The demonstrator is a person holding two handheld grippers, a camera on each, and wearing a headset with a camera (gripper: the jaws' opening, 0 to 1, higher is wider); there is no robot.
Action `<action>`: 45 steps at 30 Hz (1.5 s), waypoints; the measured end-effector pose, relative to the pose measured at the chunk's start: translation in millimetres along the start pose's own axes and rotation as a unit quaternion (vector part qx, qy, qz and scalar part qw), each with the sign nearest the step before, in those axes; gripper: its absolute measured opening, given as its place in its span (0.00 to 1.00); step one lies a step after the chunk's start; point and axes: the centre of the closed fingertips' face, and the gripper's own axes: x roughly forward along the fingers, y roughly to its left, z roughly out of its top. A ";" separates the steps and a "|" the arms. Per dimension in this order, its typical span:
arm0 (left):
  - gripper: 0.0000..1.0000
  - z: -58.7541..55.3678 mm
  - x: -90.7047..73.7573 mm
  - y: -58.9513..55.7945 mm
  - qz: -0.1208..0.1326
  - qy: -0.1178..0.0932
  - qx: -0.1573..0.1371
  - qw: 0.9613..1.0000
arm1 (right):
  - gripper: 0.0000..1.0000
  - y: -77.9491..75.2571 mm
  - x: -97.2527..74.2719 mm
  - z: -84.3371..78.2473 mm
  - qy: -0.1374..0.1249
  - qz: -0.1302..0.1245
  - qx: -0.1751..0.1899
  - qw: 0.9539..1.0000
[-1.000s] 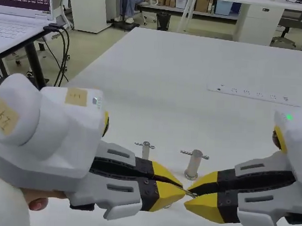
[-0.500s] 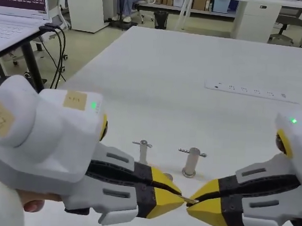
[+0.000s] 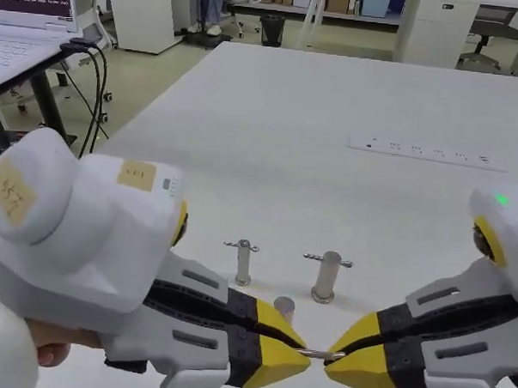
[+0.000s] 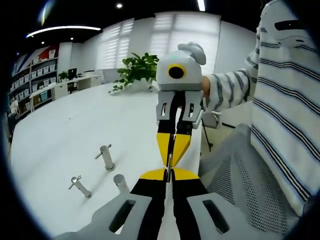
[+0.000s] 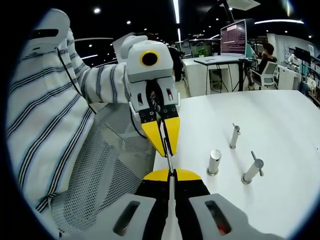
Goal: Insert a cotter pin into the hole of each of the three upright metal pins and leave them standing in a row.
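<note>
Head view down from above; 2 gripper views close, face-to-face (common ground: 3 pins (image 3: 326, 281)).

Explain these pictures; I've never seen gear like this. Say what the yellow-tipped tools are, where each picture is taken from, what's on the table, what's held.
No robot: a person holds a two-jawed hand tool in each hand, the left gripper and the right gripper. Both are shut, tip to tip, on one thin cotter pin. The wide picture comes from a camera on the person's head. The two round pictures come from cameras on the grippers, each looking along its own jaws at the other gripper. On the table stand three metal posts: the left post and the right post already have such a pin through the top; the middle post, nearest the grippers, has none. A power strip lies farther back.
</note>
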 end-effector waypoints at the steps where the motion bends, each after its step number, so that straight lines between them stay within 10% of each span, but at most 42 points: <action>1: 0.00 -0.5 0.7 0.9 0.001 0.003 0.003 1.000 | 0.00 -0.3 0.0 -0.9 0.002 -0.002 -0.001 1.000; 18: 0.28 -3.9 2.5 48.8 0.059 0.027 0.043 0.997 | 0.00 -45.1 -15.1 -18.4 0.023 -0.083 0.026 0.996; 45: 0.14 -36.5 22.0 72.8 0.050 0.075 0.042 0.995 | 0.00 -71.0 -0.4 -38.5 0.086 -0.097 0.004 0.992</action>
